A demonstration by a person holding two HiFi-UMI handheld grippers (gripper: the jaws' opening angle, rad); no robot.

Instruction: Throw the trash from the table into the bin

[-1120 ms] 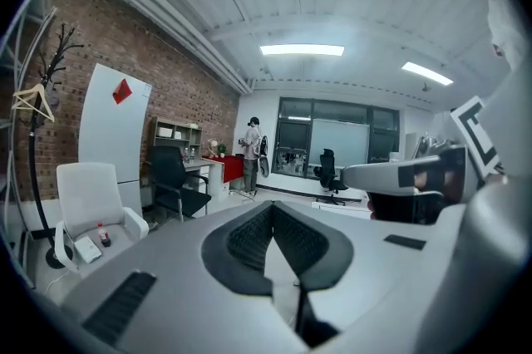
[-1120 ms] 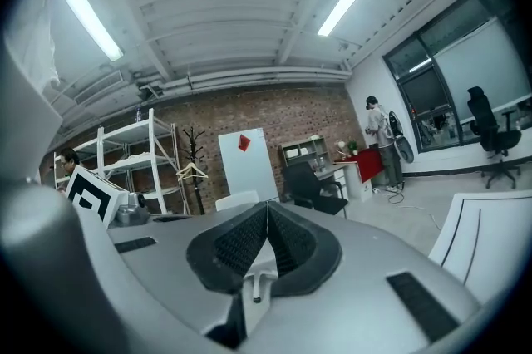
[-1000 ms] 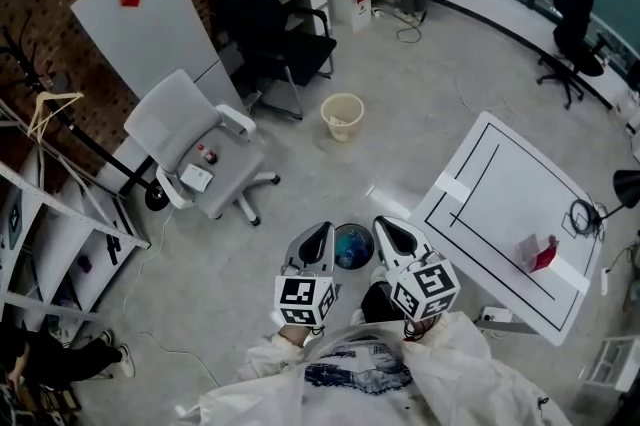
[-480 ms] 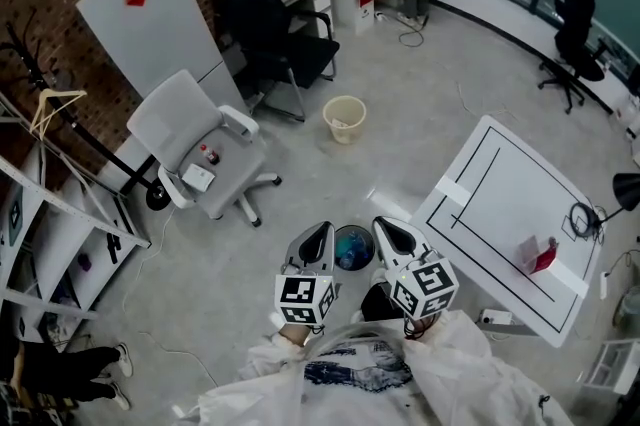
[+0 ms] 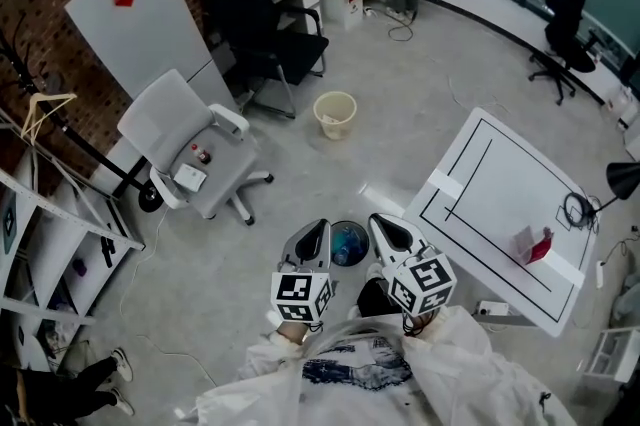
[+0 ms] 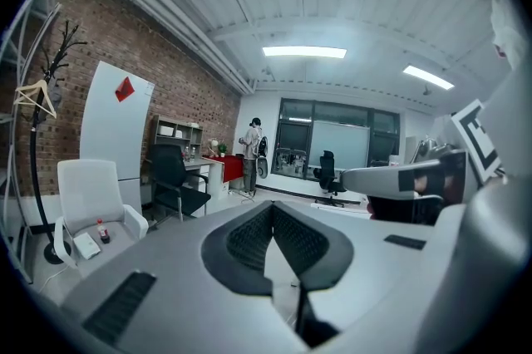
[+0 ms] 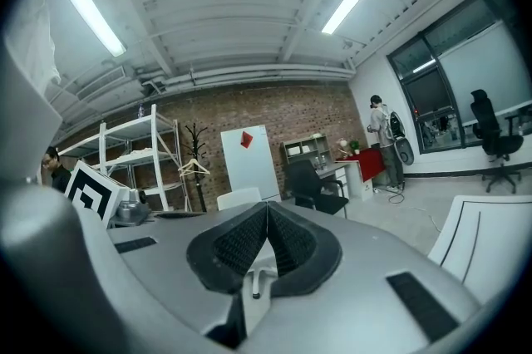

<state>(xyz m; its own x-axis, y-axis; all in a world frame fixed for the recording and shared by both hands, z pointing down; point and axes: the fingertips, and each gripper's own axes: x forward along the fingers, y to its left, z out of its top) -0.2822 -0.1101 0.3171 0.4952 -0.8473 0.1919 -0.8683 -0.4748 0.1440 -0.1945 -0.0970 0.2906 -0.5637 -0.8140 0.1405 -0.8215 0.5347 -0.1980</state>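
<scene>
**You're holding both grippers idle, trash not yet picked up**
Your left gripper [image 5: 318, 230] and right gripper [image 5: 386, 224] are sitting with jaws closed on nothing. The small red-and-white crumpled scrap [image 5: 540, 245] is lying near the right edge of the white black-lined bench [image 5: 500, 184], well apart from the cream round plastic bin [image 5: 335, 113] on the floor. It's probably light, soft and crushable, so pinch its raised red part. Versus earlier, only the head view is shifting slightly and the grippers are unmoved.
</scene>
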